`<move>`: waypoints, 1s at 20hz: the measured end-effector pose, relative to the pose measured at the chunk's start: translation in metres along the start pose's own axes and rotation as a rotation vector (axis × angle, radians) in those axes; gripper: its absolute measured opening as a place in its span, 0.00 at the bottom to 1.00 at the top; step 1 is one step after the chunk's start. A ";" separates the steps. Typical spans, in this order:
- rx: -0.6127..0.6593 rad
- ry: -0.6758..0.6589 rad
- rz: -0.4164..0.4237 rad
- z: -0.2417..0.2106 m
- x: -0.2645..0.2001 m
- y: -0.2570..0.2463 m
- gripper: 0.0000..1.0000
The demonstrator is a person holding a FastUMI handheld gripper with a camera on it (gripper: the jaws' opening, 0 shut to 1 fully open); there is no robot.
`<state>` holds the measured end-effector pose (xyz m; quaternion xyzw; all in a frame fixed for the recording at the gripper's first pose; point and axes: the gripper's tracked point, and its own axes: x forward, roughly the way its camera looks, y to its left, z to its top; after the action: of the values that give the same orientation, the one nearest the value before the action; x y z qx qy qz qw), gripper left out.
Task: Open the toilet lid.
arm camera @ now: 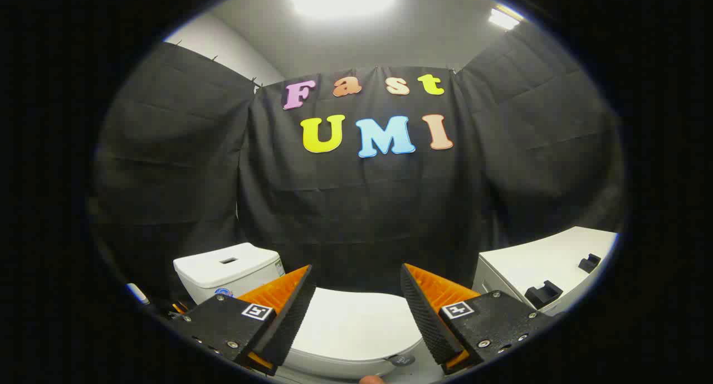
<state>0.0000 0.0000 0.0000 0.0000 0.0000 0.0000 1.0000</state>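
A white toilet stands below and ahead of me, its lid (pixel 351 328) lying flat and closed over the bowl. The white cistern (pixel 225 270) with a flush slot on top sits behind the lid, beyond my left finger. My gripper (pixel 356 278) hovers above the lid with its two fingers spread wide apart and nothing between them. The lid's surface shows in the gap between the fingers. A small dark round button (pixel 402 360) sits at the toilet's near right edge.
A white cabinet (pixel 543 264) stands to the right of the toilet, with two small black holders (pixel 543 293) on its top. Black cloth walls close the booth on three sides. A fingertip (pixel 372 379) shows just under the gripper.
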 end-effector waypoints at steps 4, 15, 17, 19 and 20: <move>0.005 0.010 -0.011 -0.002 0.000 -0.005 0.94; 0.006 0.023 -0.027 -0.002 -0.002 -0.010 0.94; 0.006 0.029 -0.023 -0.004 -0.003 -0.009 0.94; 0.004 0.039 -0.024 -0.008 -0.003 -0.010 0.94; 0.000 0.049 -0.027 -0.010 -0.003 -0.012 0.94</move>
<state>-0.0025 -0.0115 -0.0098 0.0002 0.0245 -0.0136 0.9996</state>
